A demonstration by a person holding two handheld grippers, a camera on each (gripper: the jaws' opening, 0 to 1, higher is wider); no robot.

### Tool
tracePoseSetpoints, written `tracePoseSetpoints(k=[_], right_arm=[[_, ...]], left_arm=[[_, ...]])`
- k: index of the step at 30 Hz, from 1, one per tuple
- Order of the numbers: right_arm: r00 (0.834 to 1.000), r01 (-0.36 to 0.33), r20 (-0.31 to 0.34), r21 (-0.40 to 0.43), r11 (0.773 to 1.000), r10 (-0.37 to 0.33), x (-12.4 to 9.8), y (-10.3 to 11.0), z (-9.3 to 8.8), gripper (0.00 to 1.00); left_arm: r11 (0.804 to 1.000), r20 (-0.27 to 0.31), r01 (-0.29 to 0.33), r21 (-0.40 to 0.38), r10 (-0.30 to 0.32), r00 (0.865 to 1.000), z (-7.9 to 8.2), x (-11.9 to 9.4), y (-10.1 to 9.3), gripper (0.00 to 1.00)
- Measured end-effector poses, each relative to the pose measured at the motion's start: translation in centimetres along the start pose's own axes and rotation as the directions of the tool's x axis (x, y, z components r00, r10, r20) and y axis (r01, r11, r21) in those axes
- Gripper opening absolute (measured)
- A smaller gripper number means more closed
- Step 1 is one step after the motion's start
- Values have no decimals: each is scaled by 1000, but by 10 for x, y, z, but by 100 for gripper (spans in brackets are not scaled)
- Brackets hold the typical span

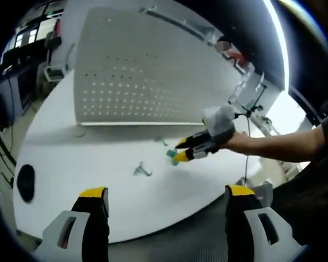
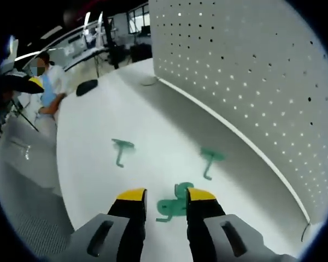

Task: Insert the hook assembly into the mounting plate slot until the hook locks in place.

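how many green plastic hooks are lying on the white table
3: one green plastic hook between the right gripper jaws, one further left on the white table, one nearer the white pegboard.

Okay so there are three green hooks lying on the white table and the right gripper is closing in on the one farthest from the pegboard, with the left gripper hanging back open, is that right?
Not quite: the right gripper is at the nearest of the three green hooks, as the right gripper view shows. The other two hooks lie beyond, and the left gripper hangs back open.
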State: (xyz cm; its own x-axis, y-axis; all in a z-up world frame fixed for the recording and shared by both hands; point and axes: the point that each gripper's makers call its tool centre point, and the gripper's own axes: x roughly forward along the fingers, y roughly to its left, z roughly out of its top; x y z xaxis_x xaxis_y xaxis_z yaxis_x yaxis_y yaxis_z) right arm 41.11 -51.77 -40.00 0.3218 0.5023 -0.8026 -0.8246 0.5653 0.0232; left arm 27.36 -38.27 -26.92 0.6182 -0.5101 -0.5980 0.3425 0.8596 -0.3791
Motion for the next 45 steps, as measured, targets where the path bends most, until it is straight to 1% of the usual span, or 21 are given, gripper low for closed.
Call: tracePoseSetpoints(k=[2, 5, 8, 11, 14, 18, 21, 24, 28, 30, 33, 34, 37, 42, 45], right_arm=[[1000, 7, -22, -6, 1000, -7, 3, -2, -3, 24], [999, 14, -38, 3, 1000, -14, 8, -7, -3, 21], [999, 22, -49, -3, 1000, -22, 9, -10, -2, 12], [996, 43, -73, -26, 999, -45, 12, -15, -3, 9], [995, 48, -86, -19, 999, -50, 13, -19, -4, 3], [994, 56, -92, -19, 998, -58, 12, -20, -4, 1], [994, 55, -93, 20, 998, -53, 11, -22, -4, 0], [995, 56, -89, 38, 998, -52, 9, -23, -6, 0], [996, 64, -67, 37, 997, -62, 8, -24, -5, 0], [996, 80, -36, 24, 996, -79, 6, -26, 0, 0], [996, 85, -4, 12, 996, -85, 4, -26, 4, 0], [996, 90, 16, 2, 996, -90, 4, -27, 7, 0], [993, 112, 45, -28, 993, -111, 1, -28, 10, 0], [991, 125, 45, -25, 992, -124, 1, -31, 9, 0], [989, 142, 50, -21, 990, -141, -2, -38, 9, 0]], left_arm=[[1000, -2, 0, -2, 0, 1000, -1, 1, 0, 89], [1000, -7, 0, -2, 0, 1000, -2, 1, -1, 89], [1000, -5, -1, -7, 1, 1000, -2, 2, 0, 89], [1000, -7, -1, -9, 1, 1000, -2, 3, 0, 89], [1000, -6, 0, -10, 0, 1000, -2, 4, 0, 89], [1000, -5, -3, -16, 3, 1000, -3, 4, 1, 89], [1000, -6, -5, -19, 4, 1000, -4, 4, 2, 89], [1000, -5, -5, -19, 5, 1000, -4, 3, 2, 89], [1000, -3, -3, -18, 3, 1000, -4, 3, 1, 89], [1000, -1, -2, -16, 2, 1000, -3, 3, 1, 89], [1000, 2, -2, -16, 2, 1000, -2, 3, 0, 89], [1000, 2, -1, -16, 1, 1000, -2, 3, 0, 89], [1000, 2, 0, -14, 0, 1000, -2, 3, 0, 89], [1000, -2, 2, -15, -2, 1000, -4, 3, 0, 89], [1000, -4, 1, -14, -2, 1000, -4, 3, 0, 89]])
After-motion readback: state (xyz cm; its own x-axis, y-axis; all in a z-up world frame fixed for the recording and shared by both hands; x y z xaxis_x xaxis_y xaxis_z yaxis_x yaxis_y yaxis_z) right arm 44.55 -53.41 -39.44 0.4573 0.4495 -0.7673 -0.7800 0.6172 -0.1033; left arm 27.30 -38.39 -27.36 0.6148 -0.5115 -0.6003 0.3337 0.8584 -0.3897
